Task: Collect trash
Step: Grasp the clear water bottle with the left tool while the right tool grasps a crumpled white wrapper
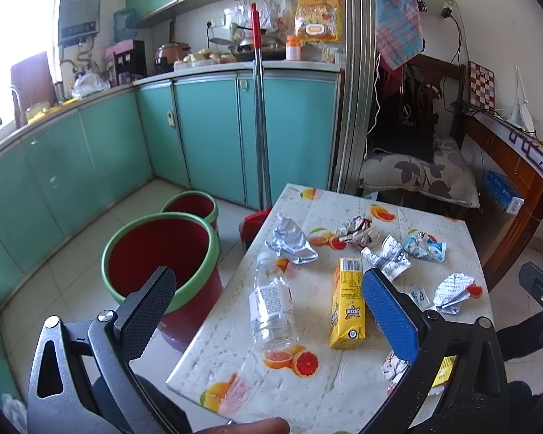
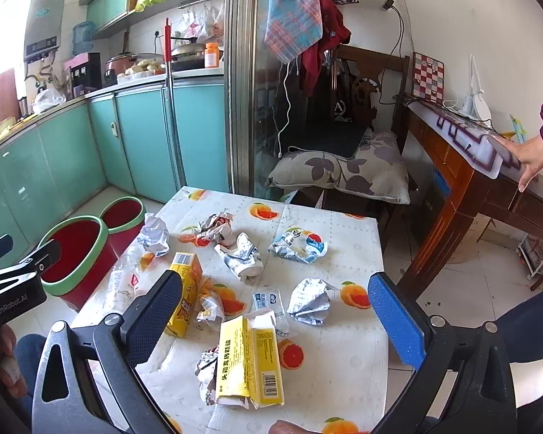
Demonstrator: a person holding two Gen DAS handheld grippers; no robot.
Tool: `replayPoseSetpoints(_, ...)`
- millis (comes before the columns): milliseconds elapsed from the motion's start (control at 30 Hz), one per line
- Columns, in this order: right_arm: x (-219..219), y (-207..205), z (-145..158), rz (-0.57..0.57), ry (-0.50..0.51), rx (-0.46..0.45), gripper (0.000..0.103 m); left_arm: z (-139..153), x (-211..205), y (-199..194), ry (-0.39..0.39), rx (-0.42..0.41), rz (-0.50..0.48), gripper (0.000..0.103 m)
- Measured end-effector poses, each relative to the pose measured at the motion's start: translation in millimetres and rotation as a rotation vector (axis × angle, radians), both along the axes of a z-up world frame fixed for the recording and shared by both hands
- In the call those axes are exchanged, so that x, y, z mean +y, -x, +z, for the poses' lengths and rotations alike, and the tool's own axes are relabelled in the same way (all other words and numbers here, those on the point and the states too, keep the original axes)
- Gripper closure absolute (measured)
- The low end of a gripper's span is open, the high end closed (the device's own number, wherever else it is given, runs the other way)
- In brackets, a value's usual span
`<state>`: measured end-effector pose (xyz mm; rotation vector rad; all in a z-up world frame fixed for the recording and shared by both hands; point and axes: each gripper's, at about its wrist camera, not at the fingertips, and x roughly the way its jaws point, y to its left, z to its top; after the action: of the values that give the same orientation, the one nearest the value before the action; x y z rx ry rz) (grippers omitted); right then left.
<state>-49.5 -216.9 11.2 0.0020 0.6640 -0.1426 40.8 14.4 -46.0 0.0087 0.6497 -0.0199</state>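
Trash lies on a small table with an orange-print cloth (image 1: 344,390) (image 2: 344,238). A clear plastic bottle (image 1: 271,307) (image 2: 121,285) lies near the left edge. A yellow carton (image 1: 347,307) (image 2: 186,289) lies beside it. A second, flattened yellow carton (image 2: 249,361) lies near the front. Several crumpled wrappers (image 1: 289,240) (image 2: 307,300) are scattered around. My left gripper (image 1: 271,300) is open above the bottle and carton. My right gripper (image 2: 275,311) is open above the flattened carton. Both are empty.
Two red bins with green rims (image 1: 163,256) (image 2: 78,253) stand on the floor left of the table. Teal kitchen cabinets (image 1: 213,133) and a mop handle (image 1: 259,108) are behind. A cushioned chair (image 2: 344,170) and wooden desk (image 2: 459,195) stand at right; a person's hand (image 2: 532,162) rests on the desk.
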Motion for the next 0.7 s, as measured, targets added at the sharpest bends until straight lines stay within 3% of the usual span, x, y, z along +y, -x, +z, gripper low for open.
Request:
replayPoseSetpoints(333, -16, -21, -39, -0.026, -0.006, 0.068, 0.0, -76, 1, -56, -0.018, 0.204, 0.013, 0.0)
replayPoseSetpoints(700, -59, -35, -65, -0.115, -0.024, 0.127, 0.0, -126, -6, -101, -0.012, 0.363, 0.021, 0.0)
